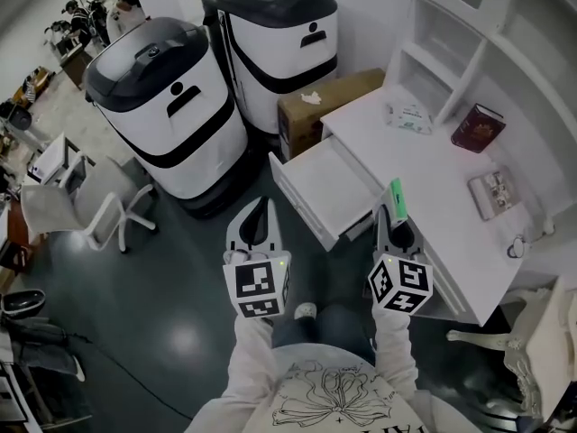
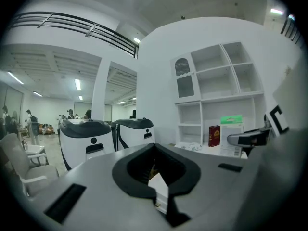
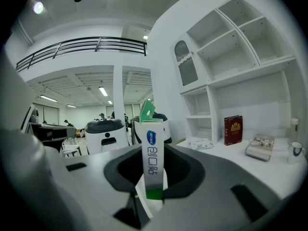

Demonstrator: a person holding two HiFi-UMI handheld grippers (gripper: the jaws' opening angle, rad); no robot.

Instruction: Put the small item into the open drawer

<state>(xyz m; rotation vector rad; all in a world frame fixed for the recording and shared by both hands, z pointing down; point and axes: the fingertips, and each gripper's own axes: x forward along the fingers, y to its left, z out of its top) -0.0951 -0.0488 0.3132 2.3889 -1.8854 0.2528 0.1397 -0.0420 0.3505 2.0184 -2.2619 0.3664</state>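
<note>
The small item is a slim white and green carton (image 3: pixel 153 160) with a blue logo. It stands upright between the jaws of my right gripper (image 3: pixel 153 189), which is shut on it. In the head view the carton (image 1: pixel 395 197) pokes up from the right gripper (image 1: pixel 395 219), just right of the open white drawer (image 1: pixel 329 188) and at the front edge of the desk (image 1: pixel 424 165). The drawer looks empty inside. My left gripper (image 1: pixel 259 211) hangs over the dark floor left of the drawer, its jaws closed to a point with nothing in them (image 2: pixel 159 191).
On the desk lie a tissue pack (image 1: pixel 410 117), a red book (image 1: pixel 477 127) and a second book (image 1: pixel 495 192). A cardboard box (image 1: pixel 325 106) and two large white and black machines (image 1: pixel 171 115) stand behind the drawer. A white chair (image 1: pixel 86 201) is at the left.
</note>
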